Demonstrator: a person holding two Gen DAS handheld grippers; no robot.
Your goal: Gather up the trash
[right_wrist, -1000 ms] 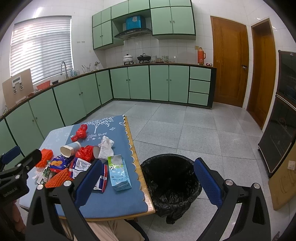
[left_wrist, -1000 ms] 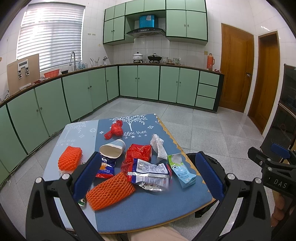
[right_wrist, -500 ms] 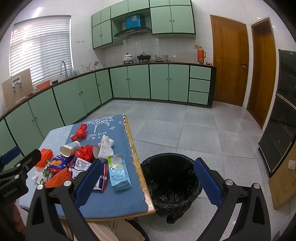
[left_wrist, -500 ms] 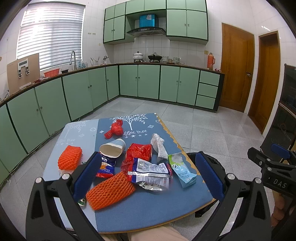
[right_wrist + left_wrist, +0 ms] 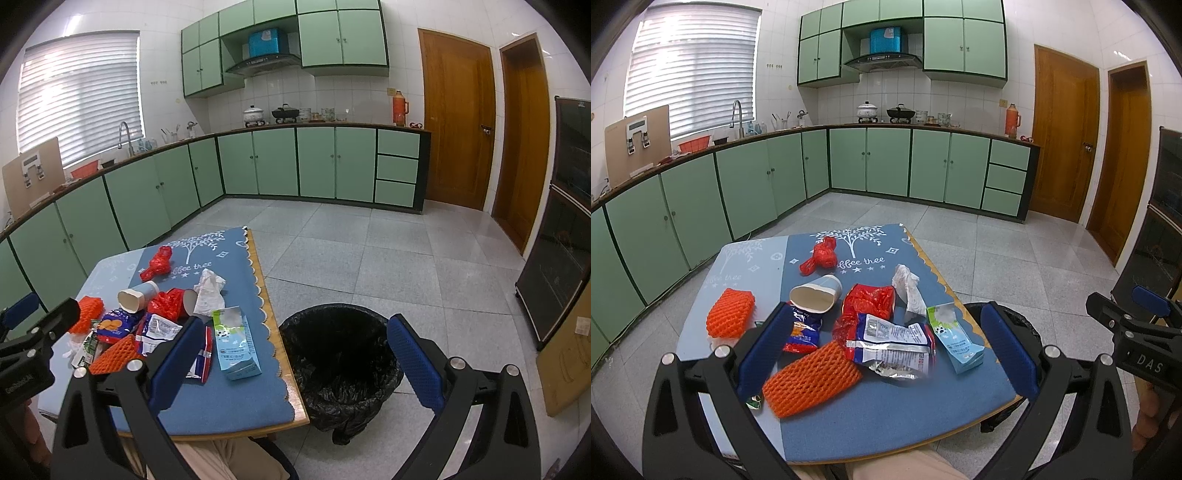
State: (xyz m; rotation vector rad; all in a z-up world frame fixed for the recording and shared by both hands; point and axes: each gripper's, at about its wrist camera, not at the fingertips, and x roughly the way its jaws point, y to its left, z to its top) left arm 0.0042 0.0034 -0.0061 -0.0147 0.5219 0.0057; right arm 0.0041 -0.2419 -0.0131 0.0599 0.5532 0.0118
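Observation:
Trash lies on a low table with a blue cloth (image 5: 886, 417): two orange foam nets (image 5: 812, 380) (image 5: 730, 312), a silver snack wrapper (image 5: 894, 341), a milk carton (image 5: 955, 338) (image 5: 234, 341), a paper cup (image 5: 816, 295), red plastic bags (image 5: 871, 301) (image 5: 822, 254), a white tissue (image 5: 908, 290). A bin with a black liner (image 5: 340, 362) stands on the floor right of the table. My left gripper (image 5: 886, 347) is open above the pile, empty. My right gripper (image 5: 295, 358) is open and empty, over the table's right edge and the bin.
Green cabinets (image 5: 868, 162) run along the left and back walls. Wooden doors (image 5: 1063, 136) stand at the right. A dark glass cabinet (image 5: 561, 229) stands at the far right. Grey tiled floor (image 5: 351, 251) spreads beyond the table.

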